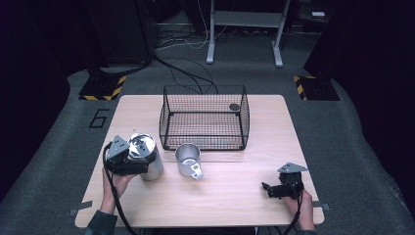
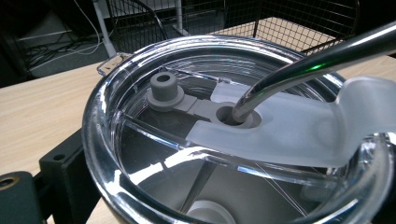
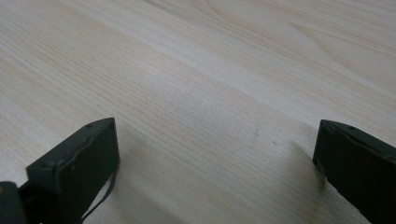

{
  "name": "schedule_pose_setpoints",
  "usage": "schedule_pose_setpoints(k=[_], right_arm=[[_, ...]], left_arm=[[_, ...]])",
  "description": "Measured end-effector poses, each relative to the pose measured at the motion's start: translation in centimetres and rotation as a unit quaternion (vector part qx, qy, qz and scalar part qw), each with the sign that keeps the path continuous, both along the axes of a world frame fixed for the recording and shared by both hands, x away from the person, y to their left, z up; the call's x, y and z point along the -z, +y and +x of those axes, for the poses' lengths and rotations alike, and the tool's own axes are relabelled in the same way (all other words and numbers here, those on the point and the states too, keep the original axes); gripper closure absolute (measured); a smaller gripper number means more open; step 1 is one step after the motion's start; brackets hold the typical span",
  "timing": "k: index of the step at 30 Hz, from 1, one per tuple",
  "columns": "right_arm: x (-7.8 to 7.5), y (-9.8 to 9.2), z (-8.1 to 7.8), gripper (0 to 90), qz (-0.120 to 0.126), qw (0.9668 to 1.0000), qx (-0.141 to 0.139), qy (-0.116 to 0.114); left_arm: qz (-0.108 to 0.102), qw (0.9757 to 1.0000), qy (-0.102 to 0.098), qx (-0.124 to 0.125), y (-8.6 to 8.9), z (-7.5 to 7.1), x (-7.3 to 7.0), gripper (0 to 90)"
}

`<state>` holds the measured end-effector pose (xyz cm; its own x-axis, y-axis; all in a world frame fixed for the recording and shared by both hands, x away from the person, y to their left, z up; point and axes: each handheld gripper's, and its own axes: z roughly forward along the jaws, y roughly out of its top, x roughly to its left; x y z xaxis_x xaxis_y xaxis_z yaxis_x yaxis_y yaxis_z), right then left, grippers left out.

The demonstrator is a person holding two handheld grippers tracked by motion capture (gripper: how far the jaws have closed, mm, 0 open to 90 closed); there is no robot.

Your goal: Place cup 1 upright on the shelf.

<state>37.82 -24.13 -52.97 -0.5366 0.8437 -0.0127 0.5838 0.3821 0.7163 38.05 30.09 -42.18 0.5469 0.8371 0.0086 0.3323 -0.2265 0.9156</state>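
A steel tumbler with a clear lid stands at the table's left. A metal straw passes through a hole in the lid, beside a grey stopper. My left gripper is shut on the tumbler's side; one black finger presses its wall and the other is hidden behind it. A metal mug with a handle stands just right of the tumbler. My right gripper rests open on the bare wood near the front right corner, nothing between its jaws.
A black wire basket stands at the table's back middle, with a small dark round piece in its far right corner. Bare wood lies between the mug and my right gripper. Cables and a stand's legs are on the floor beyond.
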Motion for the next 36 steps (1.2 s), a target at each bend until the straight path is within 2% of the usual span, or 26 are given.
schedule_pose_setpoints(k=[13, 32, 36], right_arm=[[0.0, 0.0, 0.0, 0.0, 0.002, 1.0000, 0.001, -0.002], [0.0, 0.0, 0.0, 0.0, 0.004, 1.0000, 0.002, 0.001], [0.0, 0.0, 0.0, 0.0, 0.003, 1.0000, 0.001, 0.000]], left_arm=[[0.003, 0.9999, -0.014, 0.008, 0.0, -0.6, -1.9, 3.7], [0.003, 0.9996, -0.020, 0.021, 0.1, -1.1, -4.3, 3.7], [-0.001, 0.9994, -0.030, 0.019, 0.0, -1.2, -4.9, 3.7]])
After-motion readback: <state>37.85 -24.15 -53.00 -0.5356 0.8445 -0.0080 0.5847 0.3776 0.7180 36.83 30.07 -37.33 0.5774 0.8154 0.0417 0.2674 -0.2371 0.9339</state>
